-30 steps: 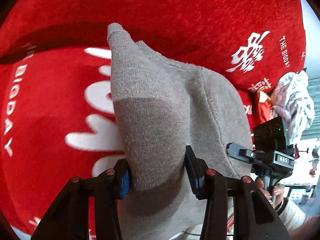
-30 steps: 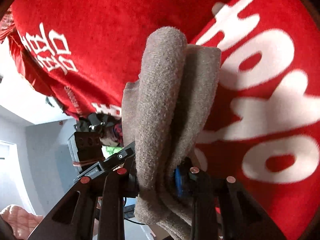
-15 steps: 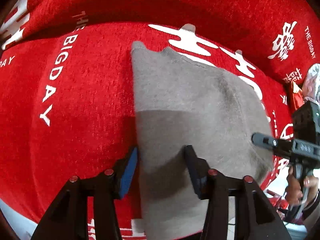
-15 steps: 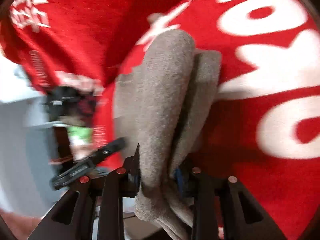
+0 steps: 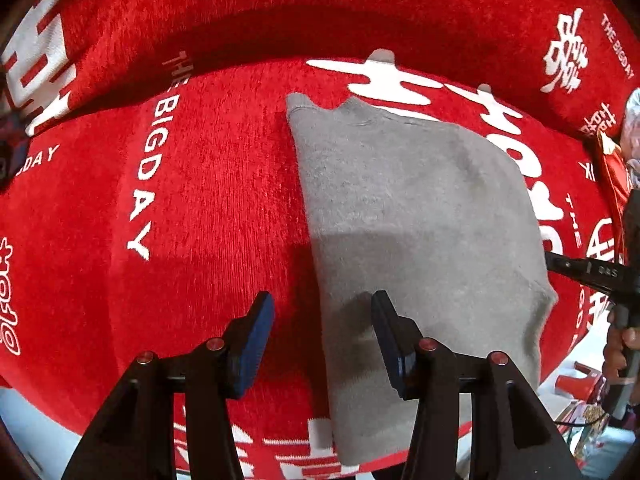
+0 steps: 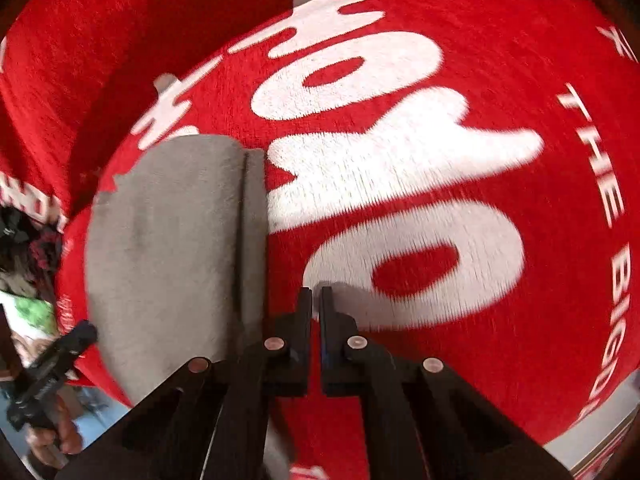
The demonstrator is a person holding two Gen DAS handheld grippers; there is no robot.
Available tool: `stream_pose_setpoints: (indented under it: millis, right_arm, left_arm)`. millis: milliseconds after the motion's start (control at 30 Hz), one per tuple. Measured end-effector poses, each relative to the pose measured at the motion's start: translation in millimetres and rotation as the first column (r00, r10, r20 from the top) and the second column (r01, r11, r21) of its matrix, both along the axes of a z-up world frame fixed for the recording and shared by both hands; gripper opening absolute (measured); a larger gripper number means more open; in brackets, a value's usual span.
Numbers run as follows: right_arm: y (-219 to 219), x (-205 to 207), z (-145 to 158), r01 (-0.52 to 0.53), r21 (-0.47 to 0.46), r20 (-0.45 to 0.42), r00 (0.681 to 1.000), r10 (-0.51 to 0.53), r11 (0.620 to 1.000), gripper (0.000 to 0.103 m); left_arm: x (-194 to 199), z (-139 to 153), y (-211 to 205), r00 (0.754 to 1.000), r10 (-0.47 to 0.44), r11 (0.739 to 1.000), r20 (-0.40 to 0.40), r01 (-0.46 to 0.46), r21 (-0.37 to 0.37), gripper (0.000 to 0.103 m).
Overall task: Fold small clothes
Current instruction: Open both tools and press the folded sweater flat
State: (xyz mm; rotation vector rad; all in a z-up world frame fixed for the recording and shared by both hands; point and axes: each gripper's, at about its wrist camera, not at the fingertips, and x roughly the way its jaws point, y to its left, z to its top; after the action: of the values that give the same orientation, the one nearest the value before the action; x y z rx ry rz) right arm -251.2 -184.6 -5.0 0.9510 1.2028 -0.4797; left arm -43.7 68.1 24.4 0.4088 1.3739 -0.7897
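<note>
Lying flat on the red cover [image 5: 208,208], the grey garment [image 5: 420,220] is folded into a tall rectangle, with its near end hanging a little over the front edge of the cover. In the right wrist view the same garment [image 6: 168,240] shows a narrow folded strip along its right side, next to the big white letters [image 6: 392,152] printed on the cover.

The left gripper [image 5: 322,320] hangs over the near left edge of the garment and its jaws stand apart. The left pad [image 5: 256,332] is over bare red cloth, and the right pad [image 5: 390,332] is over the grey fabric. The edge of the garment lies between the two, but neither pad presses on it, so the gripper is released.

The right gripper [image 6: 316,308] is closed tight with nothing between its jaws. It is just beside the right edge of the garment, over the red cover, and it does not touch the grey fabric. This view is a little blurred.

At the right edge of the left view the other tool [image 5: 592,272] appears, held by a hand [image 5: 620,352]. Small white words, "THE BIGDAY" [image 5: 150,152], run across the cover left of the garment.
</note>
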Motion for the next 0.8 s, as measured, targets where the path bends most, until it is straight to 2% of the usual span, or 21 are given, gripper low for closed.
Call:
stream_pose_setpoints:
  millis: [167,300,367,433,533,567,600,667,800]
  right_arm:
    - [27,-11,33,-0.023,0.015,0.101,0.995,0.021,1.0,0.004]
    - [61,0,52,-0.096,0.018,0.178,0.98,0.092,0.995,0.004]
    - [82,6,52,-0.147,0.003,0.164,0.976,0.145,0.989,0.004]
    - [98,12,39,-0.187,-0.034,0.089,0.978,0.189,0.982,0.004]
    - [98,3,7,-0.168,-0.031,-0.023,0.986,0.168,0.985,0.003]
    - [95,-2,-2,-0.147,-0.026,-0.054,0.988,0.145,0.989,0.006]
    - [92,-7,-6,-0.12,-0.014,-0.039,0.992,0.119,0.993,0.014]
    - [89,-12,-8,-0.09,0.003,-0.01,0.996,0.09,0.996,0.014]
    - [95,-10,-3,-0.141,-0.029,-0.046,0.989,0.14,0.99,0.014]
  left_arm:
    - [-13,14,0,1.0,-0.019,1.0,0.007,0.019,-0.021,0.052]
    - [-26,5,-3,1.0,-0.026,1.0,-0.002,0.026,0.007,0.052]
    - [-32,-7,-1,1.0,-0.022,0.999,-0.004,0.022,0.038,0.052]
    - [-36,-12,2,1.0,-0.008,0.999,-0.016,0.009,0.032,0.052]
    - [-38,-14,6,1.0,0.003,1.0,-0.028,-0.002,0.027,0.052]
    - [-39,-15,6,0.999,0.004,1.0,-0.032,-0.003,0.029,0.052]
    - [-39,-15,6,0.999,0.004,1.0,-0.032,-0.003,0.031,0.052]
    - [-40,-14,7,1.0,-0.003,0.999,-0.027,0.004,0.033,0.052]
    - [-43,-11,9,1.0,-0.005,0.999,-0.027,0.006,0.043,0.052]
